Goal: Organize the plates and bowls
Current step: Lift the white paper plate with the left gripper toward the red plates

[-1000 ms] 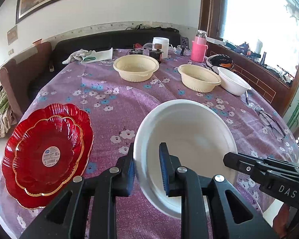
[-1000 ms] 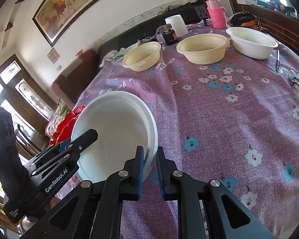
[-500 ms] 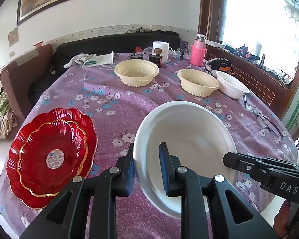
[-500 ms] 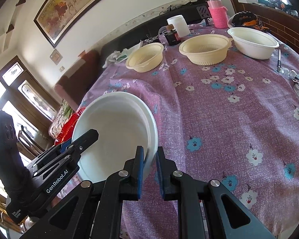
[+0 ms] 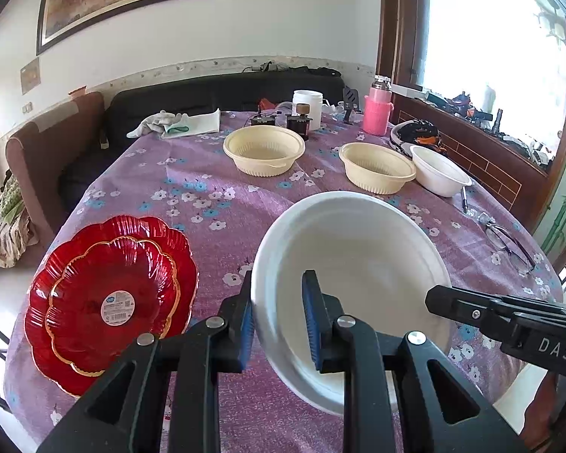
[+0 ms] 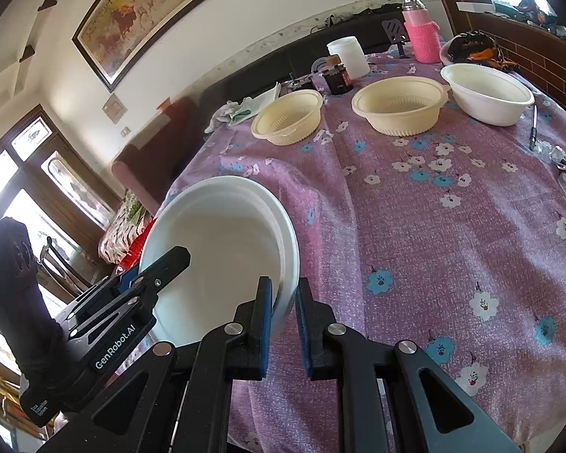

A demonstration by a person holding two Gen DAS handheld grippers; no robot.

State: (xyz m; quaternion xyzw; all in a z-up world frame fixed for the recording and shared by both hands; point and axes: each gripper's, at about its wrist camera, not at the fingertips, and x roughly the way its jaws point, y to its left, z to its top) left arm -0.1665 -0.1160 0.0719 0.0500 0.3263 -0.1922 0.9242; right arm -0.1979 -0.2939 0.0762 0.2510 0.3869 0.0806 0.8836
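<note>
Purple floral cloth covers the counter (image 5: 215, 173), with a dark sofa and a framed painting behind it.

You hold one large white bowl (image 5: 358, 264) with both tools at once. Your left gripper (image 5: 275, 321) is clamped on the bowl's near-left rim, one blue pad outside the wall and one inside. Your right gripper (image 6: 283, 321) pinches the opposite rim the same way. The bowl is tilted toward you over the near part of the counter; whether its base touches the cloth you cannot tell from either view.

Status of sorting, judged from the layout:
- Two red scalloped plates (image 5: 109, 302) are nested, smaller on larger, at the near-left edge. That group looks done.
- Two cream bowls (image 5: 264, 154) stand apart from each other at the far side, not stacked.
- A smaller white bowl (image 5: 441, 175) sits just beside the right-hand cream bowl, near the window side.
- The held bowl has no resting place yet.

Estimate: plates finished, bowls mostly left. Remaining work is probably to nest the white bowls together and stack the cream pair.

Clutter to avoid: spectacles (image 5: 509, 241) and a pen (image 5: 465, 200) lie at the right edge.
</note>
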